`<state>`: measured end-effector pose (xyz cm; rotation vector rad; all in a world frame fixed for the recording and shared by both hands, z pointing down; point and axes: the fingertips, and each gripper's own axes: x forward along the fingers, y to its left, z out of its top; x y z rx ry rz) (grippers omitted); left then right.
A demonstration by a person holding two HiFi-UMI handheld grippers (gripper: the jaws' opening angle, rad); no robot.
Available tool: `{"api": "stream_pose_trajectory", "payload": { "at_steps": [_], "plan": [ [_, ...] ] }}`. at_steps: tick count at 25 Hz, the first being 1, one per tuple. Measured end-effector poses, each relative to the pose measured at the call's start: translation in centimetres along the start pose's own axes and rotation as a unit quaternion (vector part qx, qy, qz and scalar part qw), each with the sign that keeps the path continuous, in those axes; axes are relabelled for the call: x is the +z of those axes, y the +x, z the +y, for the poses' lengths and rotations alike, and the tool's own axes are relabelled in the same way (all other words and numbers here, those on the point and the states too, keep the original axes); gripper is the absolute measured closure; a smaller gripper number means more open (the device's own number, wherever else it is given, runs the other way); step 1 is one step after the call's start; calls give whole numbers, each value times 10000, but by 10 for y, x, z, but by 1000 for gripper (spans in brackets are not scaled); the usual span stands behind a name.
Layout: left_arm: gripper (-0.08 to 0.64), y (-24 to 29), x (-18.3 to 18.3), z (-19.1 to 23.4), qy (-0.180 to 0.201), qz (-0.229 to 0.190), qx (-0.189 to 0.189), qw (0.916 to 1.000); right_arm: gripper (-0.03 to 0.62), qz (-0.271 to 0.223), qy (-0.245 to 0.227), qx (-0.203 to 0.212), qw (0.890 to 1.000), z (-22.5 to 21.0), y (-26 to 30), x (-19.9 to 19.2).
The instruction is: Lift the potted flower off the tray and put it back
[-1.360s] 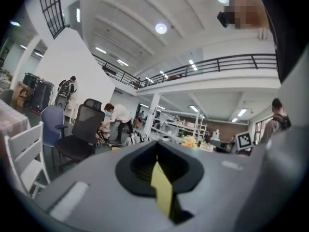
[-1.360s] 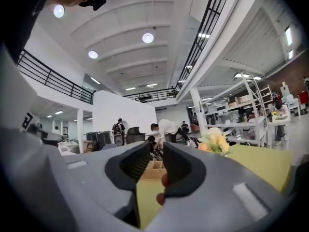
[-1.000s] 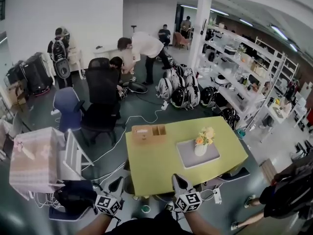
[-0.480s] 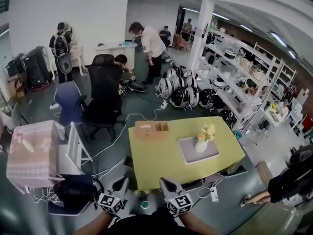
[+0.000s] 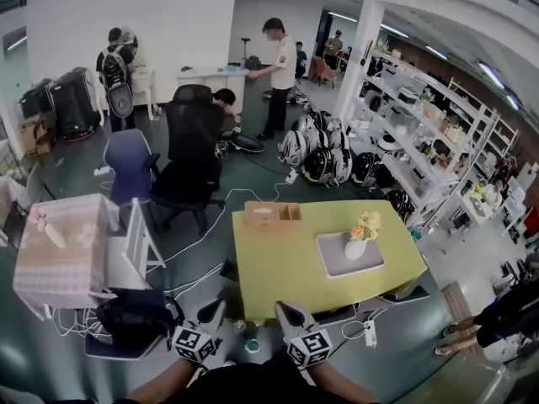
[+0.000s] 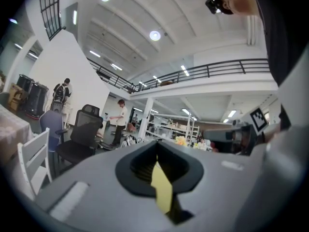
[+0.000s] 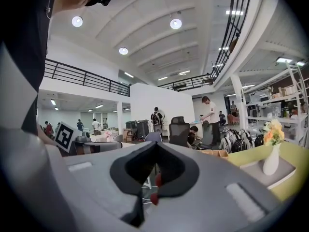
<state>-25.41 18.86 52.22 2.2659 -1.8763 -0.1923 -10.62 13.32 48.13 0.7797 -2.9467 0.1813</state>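
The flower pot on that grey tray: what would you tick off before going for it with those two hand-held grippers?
1. Flower upright on the tray: ok.
2. Tray lying flat on the table: ok.
3. Jaws open for a grasp: not ok. The left gripper and right gripper are both shut and empty.
4. Grippers at the flower: not ok. Both hang short of the table's near edge.
5. Way to the flower clear: ok. The box stands at the far edge, apart from the tray.
6. Flower loose on the tray: cannot tell.
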Motion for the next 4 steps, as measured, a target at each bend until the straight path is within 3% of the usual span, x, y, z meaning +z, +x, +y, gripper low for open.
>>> {"api": "stream_pose_trajectory", "payload": {
  "at_steps": [4],
  "plan": [
    [552, -2, 3, 0, 52, -55, 64, 10000, 589, 14, 128, 22, 9999, 1, -4, -1]
  ]
}}
